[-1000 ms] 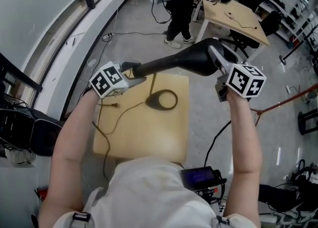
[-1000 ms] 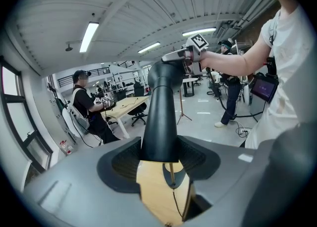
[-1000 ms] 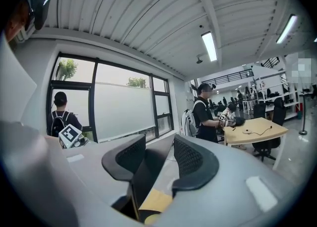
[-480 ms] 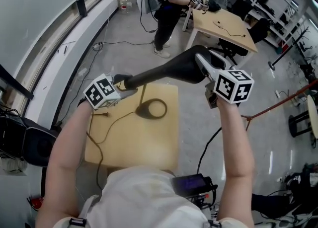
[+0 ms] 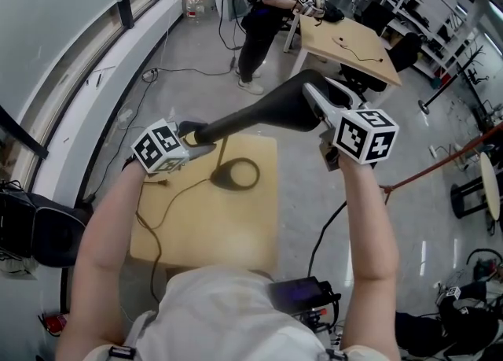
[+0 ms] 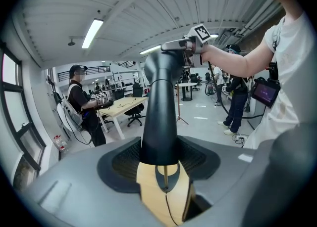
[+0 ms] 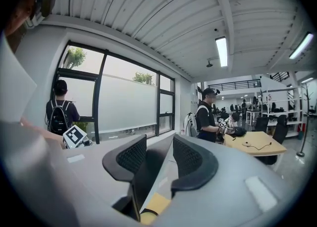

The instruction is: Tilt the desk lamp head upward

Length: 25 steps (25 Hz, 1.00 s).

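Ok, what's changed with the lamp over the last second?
The right gripper raised the lamp head slightly, and its jaws have just been closing a little further on it. The left gripper stays clamped on the lamp arm; the base sits unmoved on the table.

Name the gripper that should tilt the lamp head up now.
Right gripper. Its jaws, just closed further, clamp the lamp head; the left gripper holds the lamp arm lower down.
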Motion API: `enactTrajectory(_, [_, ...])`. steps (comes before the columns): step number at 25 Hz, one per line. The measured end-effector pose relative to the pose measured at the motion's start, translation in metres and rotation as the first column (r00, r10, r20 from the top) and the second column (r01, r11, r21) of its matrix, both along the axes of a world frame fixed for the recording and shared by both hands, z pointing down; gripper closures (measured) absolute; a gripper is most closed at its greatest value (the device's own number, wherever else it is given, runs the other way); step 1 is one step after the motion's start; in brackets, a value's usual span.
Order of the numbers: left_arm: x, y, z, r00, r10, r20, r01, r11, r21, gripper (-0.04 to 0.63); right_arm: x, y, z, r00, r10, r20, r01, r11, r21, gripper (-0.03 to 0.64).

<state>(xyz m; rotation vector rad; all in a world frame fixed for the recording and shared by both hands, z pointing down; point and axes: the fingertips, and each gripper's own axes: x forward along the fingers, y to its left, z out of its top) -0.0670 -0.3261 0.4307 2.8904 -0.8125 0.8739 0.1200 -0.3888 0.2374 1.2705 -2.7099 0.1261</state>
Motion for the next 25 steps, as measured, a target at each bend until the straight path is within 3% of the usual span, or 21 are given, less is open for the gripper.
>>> enactTrajectory(25, [0.015, -0.007, 0.016, 0.998, 0.029, -0.06, -0.031, 0.999, -0.032, 0.371, -0.027, 0.007, -0.029, 0.978, 0.009, -0.209, 0.013, 0.995, 0.1, 0.436])
